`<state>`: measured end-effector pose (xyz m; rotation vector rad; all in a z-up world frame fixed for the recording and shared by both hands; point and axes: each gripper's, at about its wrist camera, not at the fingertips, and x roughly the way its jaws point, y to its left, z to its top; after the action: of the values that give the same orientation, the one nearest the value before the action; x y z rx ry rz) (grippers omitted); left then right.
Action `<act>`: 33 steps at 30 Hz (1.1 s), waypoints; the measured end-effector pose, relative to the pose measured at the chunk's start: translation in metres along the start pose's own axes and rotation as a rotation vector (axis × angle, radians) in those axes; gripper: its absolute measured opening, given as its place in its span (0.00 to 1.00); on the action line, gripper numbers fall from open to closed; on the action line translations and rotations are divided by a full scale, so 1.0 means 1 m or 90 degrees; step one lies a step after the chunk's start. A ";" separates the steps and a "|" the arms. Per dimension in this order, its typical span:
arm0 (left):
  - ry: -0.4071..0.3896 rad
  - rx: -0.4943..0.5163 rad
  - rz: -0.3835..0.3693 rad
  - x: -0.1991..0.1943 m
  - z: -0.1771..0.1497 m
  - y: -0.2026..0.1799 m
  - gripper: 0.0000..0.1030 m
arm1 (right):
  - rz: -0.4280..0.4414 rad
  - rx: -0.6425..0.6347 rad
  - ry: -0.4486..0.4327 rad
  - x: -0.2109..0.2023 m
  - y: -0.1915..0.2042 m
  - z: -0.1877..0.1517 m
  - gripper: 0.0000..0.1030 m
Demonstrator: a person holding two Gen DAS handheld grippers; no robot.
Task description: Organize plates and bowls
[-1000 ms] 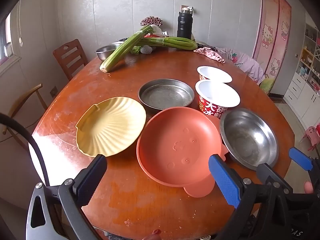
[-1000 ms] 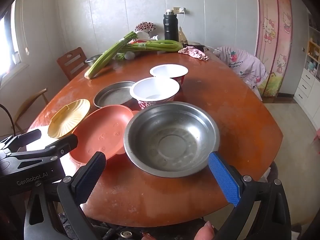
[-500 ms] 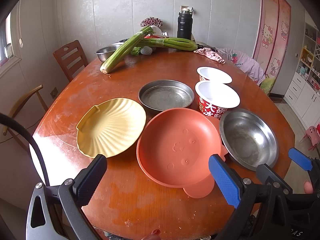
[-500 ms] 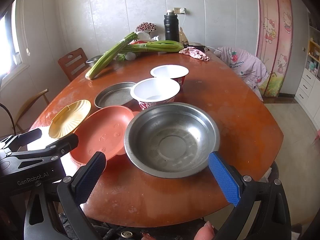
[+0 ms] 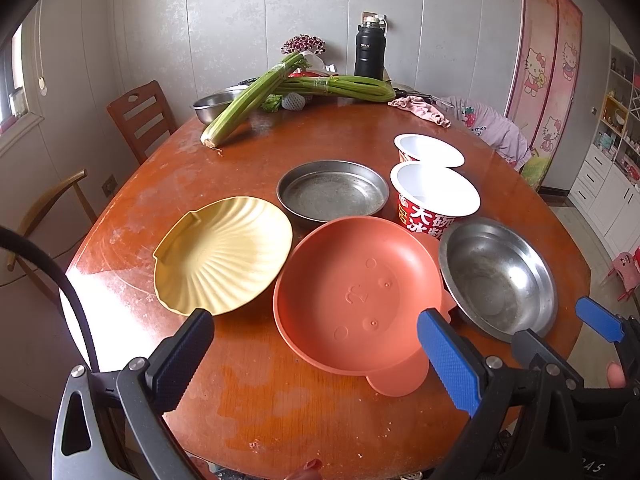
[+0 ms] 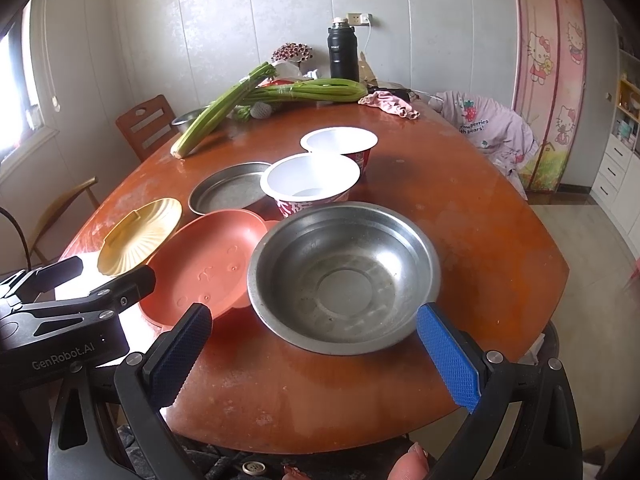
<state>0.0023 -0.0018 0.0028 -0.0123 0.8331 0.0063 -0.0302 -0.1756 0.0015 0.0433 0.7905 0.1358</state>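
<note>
Left tool [image 5: 316, 354] spread wide, empty, poised over the near worktop [image 5: 248, 412] edge before the orange plate [image 5: 356, 296]. Right tool [image 6: 314, 354] likewise spread, empty, facing the steel bowl [image 6: 344, 276]. Yellow shell plate [image 5: 222, 254] left of orange; flat steel dish [image 5: 332, 196] and two paper bowls [image 5: 434, 194] behind.

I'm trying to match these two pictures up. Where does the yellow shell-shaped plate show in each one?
Left wrist view: the yellow shell plate lies left of centre, beside the orange plate.
Right wrist view: the same plate sits far left and smaller, above the other hand's tongs.
Shared landmark: the black flask at the table's far end.
</note>
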 end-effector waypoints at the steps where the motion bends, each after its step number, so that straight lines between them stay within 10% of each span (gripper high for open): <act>1: 0.001 -0.001 -0.001 0.000 0.000 0.000 0.99 | 0.001 0.001 -0.001 0.000 -0.001 0.000 1.00; 22: -0.005 -0.019 0.009 0.000 0.004 0.015 0.99 | 0.021 -0.012 -0.017 -0.003 0.009 0.010 1.00; 33: -0.005 -0.118 0.059 0.002 0.011 0.098 0.99 | 0.109 -0.069 -0.011 0.009 0.061 0.047 1.00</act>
<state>0.0108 0.0959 0.0074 -0.1476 0.8223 0.1703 0.0030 -0.1129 0.0340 0.0096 0.7602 0.3399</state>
